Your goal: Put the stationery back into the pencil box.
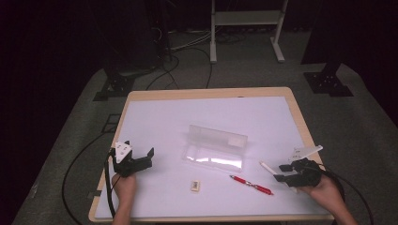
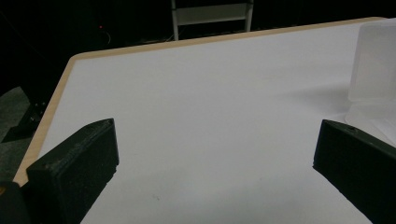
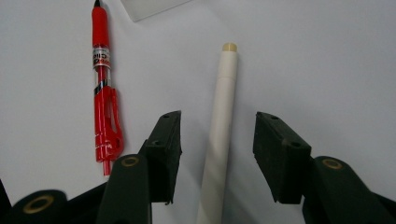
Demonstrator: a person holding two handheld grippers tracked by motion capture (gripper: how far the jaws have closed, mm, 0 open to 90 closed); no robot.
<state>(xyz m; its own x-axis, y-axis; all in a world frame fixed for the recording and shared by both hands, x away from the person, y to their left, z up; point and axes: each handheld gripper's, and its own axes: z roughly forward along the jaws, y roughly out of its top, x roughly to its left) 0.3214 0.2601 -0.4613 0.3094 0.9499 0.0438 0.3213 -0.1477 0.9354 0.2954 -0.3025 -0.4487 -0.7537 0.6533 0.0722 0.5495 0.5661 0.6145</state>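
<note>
A white pen point(image 3: 223, 102) lies on the white table sheet point(image 1: 155, 122), and my right gripper point(image 3: 218, 126) stands open astride it, one jaw on each side with a gap to both pads. In the high view that right gripper point(image 1: 280, 172) sits near the table's right front edge, with the white pen point(image 1: 266, 167) poking out toward the left. A red pen point(image 3: 102, 93) lies just left of the jaws, also seen as the red pen point(image 1: 251, 185) in front of a clear plastic box point(image 1: 215, 147). My left gripper point(image 1: 133, 152) rests at the left, open wide with nothing between its jaws point(image 2: 215, 135).
A small eraser point(image 1: 195, 186) lies in front of the clear box. The box's corner point(image 2: 376, 65) shows to the right of my left jaws. Cables run on the floor to the left, and a white stand point(image 1: 246, 28) is beyond the table.
</note>
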